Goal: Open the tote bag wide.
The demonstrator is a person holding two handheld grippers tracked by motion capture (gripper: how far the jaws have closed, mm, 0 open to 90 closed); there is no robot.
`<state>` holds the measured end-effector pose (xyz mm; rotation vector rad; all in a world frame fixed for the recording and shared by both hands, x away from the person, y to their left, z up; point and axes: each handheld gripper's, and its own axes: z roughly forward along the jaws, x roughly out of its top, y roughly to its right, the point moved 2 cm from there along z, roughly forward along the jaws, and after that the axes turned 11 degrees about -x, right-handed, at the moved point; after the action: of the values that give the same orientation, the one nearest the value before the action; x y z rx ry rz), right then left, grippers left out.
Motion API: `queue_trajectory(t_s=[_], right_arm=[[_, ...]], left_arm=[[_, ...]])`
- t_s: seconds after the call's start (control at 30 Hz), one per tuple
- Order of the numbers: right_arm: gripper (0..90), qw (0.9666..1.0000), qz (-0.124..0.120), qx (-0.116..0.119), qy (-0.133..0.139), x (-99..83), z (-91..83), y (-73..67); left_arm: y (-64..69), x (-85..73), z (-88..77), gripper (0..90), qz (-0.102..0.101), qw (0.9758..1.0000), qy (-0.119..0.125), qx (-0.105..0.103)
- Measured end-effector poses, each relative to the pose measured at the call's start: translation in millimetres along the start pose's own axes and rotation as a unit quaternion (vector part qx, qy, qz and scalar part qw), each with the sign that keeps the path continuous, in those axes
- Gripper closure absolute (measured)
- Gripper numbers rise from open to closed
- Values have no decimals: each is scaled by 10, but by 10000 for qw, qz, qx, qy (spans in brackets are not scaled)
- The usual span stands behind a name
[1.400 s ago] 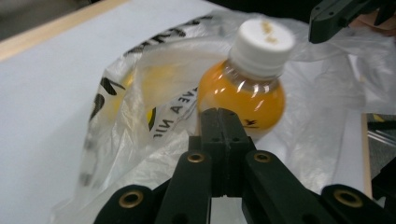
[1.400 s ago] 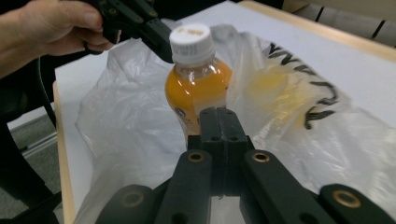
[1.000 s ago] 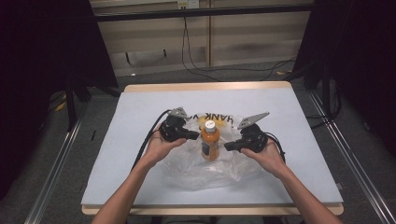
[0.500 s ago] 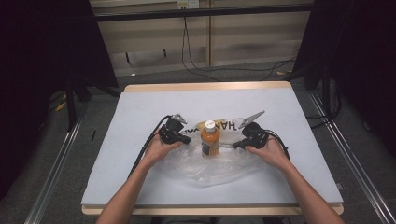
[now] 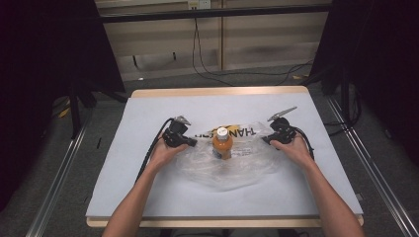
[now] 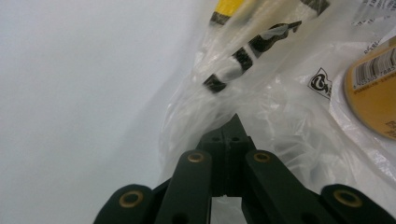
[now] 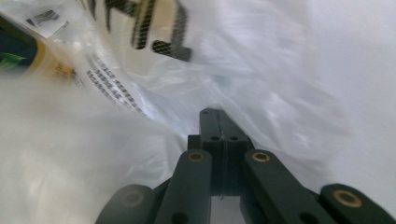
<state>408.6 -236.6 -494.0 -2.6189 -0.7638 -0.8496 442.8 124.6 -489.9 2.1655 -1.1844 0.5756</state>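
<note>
i am working two handheld grippers at a table [image 5: 148,118] covered with a pale, matte sheet. at its middle an orange bottle [image 5: 223,144] with a white cap stands upright on a clear plastic bag [image 5: 232,165]. the bag lies spread and crumpled around the bottle's base rather than drawn up over it.

my left gripper [image 5: 191,143] is at the bag's left edge and my right gripper [image 5: 267,140] at its right edge, the bottle between them. in the left gripper view the jaws are pressed together, and thin film seems caught at their tip [image 6: 232,128]. in the right gripper view the jaws are likewise closed against the film [image 7: 212,116]. i judge each is pinching an edge of the bag.

as i read it, the bottle is placed and both edges are gripped. lifting the sides up around the bottle is not yet done.

the bag is thin, glossy and wrinkled, translucent, with bold black lettering and a yellow patch near the far side. the bottle is a smooth cylinder with a printed label and barcode [image 6: 373,70]. the jaws are hard black plastic with brass-coloured pivot pins.
</note>
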Motion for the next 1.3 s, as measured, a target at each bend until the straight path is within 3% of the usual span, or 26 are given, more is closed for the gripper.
queue_trajectory(t_s=[0.03,0.07,0.2,0.33,0.4,0.53,0.73,0.8,0.93,1.1,1.17,1.23,1.27,1.3], right_arm=[[900,9995,-31,-313,11,-25,-46,28],[900,9992,-3,-408,12,-39,-63,39],[900,9990,62,-430,71,-74,-97,55],[900,9989,61,-268,385,-40,-197,-26],[900,9985,112,-111,532,-5,-248,-76],[900,9977,-67,-108,665,54,-313,-194],[900,9958,-78,56,913,160,-478,-283],[900,9954,-173,87,936,192,-534,-353],[900,9945,-292,99,1003,245,-613,-432],[900,9912,-419,373,1202,319,-749,-622],[900,9909,-465,377,1203,320,-761,-657],[900,9904,-614,505,1132,303,-767,-789],[900,9902,-667,562,1089,289,-748,-838],[900,9902,-667,562,1089,289,-748,-838]], left_arm=[[-3,-3,-11,900,-108,9999,17,81],[-1,-3,-16,900,-102,9999,-10,61],[23,-7,-22,900,-132,9999,57,26],[105,23,-102,900,90,9998,134,-73],[193,77,-175,900,140,9989,396,-215],[320,115,-240,900,375,9977,505,-232],[455,146,-358,900,511,9957,703,-318],[530,149,-434,900,648,9956,600,-323],[598,157,-509,900,709,9946,702,-292],[709,168,-606,900,822,9924,808,-425],[789,144,-587,900,819,9923,763,-524],[859,96,-515,900,896,9924,597,-599],[913,47,-444,900,975,9922,388,-670],[913,47,-444,900,975,9922,388,-670]])
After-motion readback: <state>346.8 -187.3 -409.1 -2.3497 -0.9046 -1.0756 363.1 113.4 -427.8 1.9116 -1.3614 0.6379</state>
